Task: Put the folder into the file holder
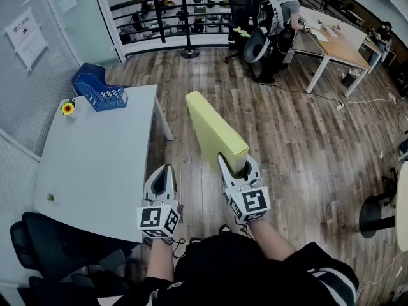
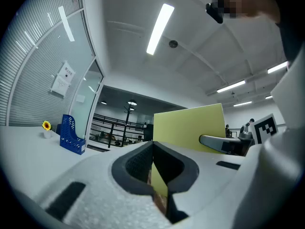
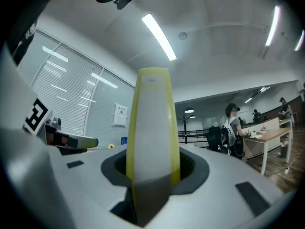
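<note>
Holding the yellow folder point(image 1: 213, 129) upright in the right tongs point(image 1: 237, 164), clamped on its lower end, with the left tongs point(image 1: 164, 171) pressed together on nothing just alongside. Out over the wooden floor point(image 1: 287, 139), off the right edge of the white worktop point(image 1: 95, 164), not above it. Well apart from the blue file holder point(image 1: 99, 88), seemingly empty at the worktop's far corner, near a small sunflower point(image 1: 67, 108). Judged roughly at the midpoint: pickup done, folder secured; left to do, carrying it across to the file holder, lining it up with the open slot, lowering it in and letting go
</note>
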Demonstrator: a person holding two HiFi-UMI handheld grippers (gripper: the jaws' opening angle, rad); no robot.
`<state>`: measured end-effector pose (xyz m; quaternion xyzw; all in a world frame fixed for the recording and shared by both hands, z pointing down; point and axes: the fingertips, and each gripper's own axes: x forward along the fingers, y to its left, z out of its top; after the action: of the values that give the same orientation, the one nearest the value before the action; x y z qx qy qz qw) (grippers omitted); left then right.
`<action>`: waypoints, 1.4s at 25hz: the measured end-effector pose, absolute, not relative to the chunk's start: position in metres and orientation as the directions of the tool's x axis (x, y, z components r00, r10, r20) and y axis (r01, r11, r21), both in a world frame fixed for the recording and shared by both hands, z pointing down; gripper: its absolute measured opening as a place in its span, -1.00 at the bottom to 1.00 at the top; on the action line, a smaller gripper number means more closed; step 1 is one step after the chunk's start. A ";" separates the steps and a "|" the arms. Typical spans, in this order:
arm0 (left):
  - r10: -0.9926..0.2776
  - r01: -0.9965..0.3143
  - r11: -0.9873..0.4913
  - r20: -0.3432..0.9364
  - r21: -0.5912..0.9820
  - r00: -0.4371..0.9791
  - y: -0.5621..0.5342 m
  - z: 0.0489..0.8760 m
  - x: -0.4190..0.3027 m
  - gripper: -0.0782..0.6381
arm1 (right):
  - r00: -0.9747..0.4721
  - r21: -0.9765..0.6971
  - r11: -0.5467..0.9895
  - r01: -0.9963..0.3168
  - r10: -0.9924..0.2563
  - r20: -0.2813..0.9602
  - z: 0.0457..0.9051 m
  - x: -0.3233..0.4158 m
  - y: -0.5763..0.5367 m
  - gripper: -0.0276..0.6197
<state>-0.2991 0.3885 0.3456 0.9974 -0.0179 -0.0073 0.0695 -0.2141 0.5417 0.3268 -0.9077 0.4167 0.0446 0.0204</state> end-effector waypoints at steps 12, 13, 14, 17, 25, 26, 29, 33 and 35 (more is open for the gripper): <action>-0.066 -0.071 -0.985 0.032 0.158 0.997 0.436 0.375 -0.286 -0.78 | 0.622 -0.021 -0.622 -0.783 -0.781 -0.062 0.352 -0.193 0.588 -0.42; -0.076 -0.082 -0.983 0.040 0.163 0.996 0.437 0.381 -0.287 -0.78 | 0.621 -0.017 -0.621 -0.783 -0.781 -0.059 0.355 -0.191 0.592 -0.42; -0.086 -0.094 -0.981 0.052 0.170 0.995 0.439 0.388 -0.288 -0.78 | 0.622 -0.015 -0.622 -0.783 -0.781 -0.055 0.359 -0.190 0.595 -0.42; -0.103 -0.119 -0.975 0.096 0.186 0.990 0.445 0.406 -0.287 -0.78 | 0.622 -0.010 -0.622 -0.783 -0.782 -0.040 0.370 -0.180 0.603 -0.42; -0.070 -0.086 -0.985 0.109 0.152 0.992 0.433 0.406 -0.234 -0.78 | 0.636 -0.027 -0.635 -0.772 -0.771 -0.037 0.378 -0.132 0.590 -0.42; -0.064 -0.079 -0.986 0.104 0.150 0.993 0.428 0.405 -0.225 -0.78 | 0.638 -0.025 -0.637 -0.770 -0.769 -0.040 0.377 -0.124 0.586 -0.42; -0.058 -0.071 -0.987 0.086 0.147 0.995 0.410 0.401 -0.194 -0.78 | 0.641 -0.014 -0.641 -0.767 -0.766 -0.044 0.375 -0.096 0.570 -0.42; -0.050 -0.059 -0.988 0.071 0.142 0.996 0.374 0.395 -0.154 -0.78 | 0.650 -0.004 -0.650 -0.760 -0.759 -0.050 0.370 -0.055 0.537 -0.42; -0.048 -0.059 -0.988 0.076 0.146 0.996 0.349 0.393 -0.135 -0.78 | 0.653 -0.008 -0.654 -0.757 -0.756 -0.050 0.366 -0.036 0.514 -0.42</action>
<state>-0.1345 0.3487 0.3927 0.9962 -0.0268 0.0362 0.0740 -0.0358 0.5143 0.3663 -0.9090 0.4159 0.0210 0.0142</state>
